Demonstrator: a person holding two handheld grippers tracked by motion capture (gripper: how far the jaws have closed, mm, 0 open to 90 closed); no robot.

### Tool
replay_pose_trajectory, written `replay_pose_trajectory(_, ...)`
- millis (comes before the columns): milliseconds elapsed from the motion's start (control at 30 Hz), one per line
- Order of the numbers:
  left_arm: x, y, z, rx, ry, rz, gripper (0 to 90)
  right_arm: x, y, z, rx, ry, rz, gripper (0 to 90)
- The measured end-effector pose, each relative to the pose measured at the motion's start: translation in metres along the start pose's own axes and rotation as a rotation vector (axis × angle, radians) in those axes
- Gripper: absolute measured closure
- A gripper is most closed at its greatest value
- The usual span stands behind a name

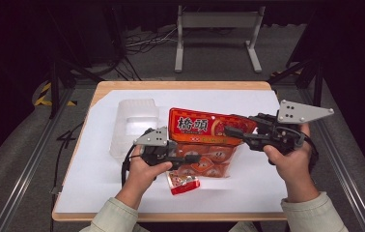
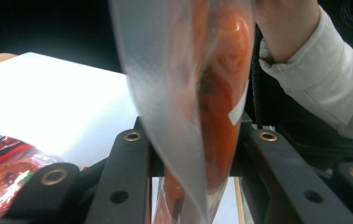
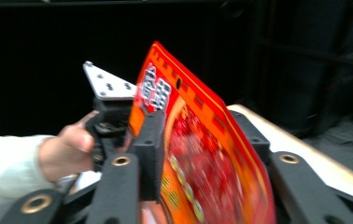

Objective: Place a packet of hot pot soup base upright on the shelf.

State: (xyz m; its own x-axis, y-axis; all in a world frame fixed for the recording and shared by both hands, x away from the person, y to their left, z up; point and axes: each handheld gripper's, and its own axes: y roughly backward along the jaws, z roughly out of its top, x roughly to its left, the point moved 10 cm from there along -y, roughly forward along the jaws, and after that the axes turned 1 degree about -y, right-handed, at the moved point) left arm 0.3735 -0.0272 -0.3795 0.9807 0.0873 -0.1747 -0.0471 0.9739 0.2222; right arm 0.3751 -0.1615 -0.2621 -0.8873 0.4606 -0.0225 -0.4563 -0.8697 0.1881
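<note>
Table with a white sheet (image 1: 89, 183) over it. Large red snack bag (image 1: 204, 140) held up off the sheet between your two grippers, printed face toward the high camera, red header band on top, see-through lower half showing small red packets inside.

Your left gripper (image 1: 192, 158) comes in from the left at the bag's lower left part. In the left gripper view its two black jaws stand on either side of the bag's clear film and orange contents, pads against it: pinching the bag. Your left hand (image 1: 142, 169) wraps the gripper body, grey plate on top.

Your right gripper (image 1: 233, 131) reaches in from the right at the bag's upper right edge, near the header band. In the right gripper view the bag (image 3: 198, 154) stands edge-on between the jaws; the left jaw pad lies against the printed face, the right jaw stands off from it with a gap. Jaws part spread, not clamping. That view is blurred. Your right hand (image 1: 291, 159) holds the gripper body just right of the bag.

One small red packet (image 1: 183, 183) lies loose on the sheet, just below the bag and beside your left hand. It also shows at the lower left of the left gripper view.

A clear plastic tray (image 1: 134, 123) sits on the sheet left of the bag, behind your left gripper.
</note>
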Motion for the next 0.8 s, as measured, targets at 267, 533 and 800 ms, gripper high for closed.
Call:
replay_pose_trajectory(267,0.004,0.009,0.004,-0.015,0.004,0.022,70.6,-0.018,0.024,-0.007,-0.040,-0.035,-0.066,55.5)
replay_pose_trajectory(533,0.003,0.016,0.010,-0.016,-0.007,0.038,70.7,-0.039,0.051,-0.033,-0.035,-0.069,-0.161,55.7)
replay_pose_trajectory(800,0.011,0.023,0.019,-0.036,-0.012,0.063,70.7,-0.050,0.068,-0.066,-0.009,-0.111,-0.234,56.4)
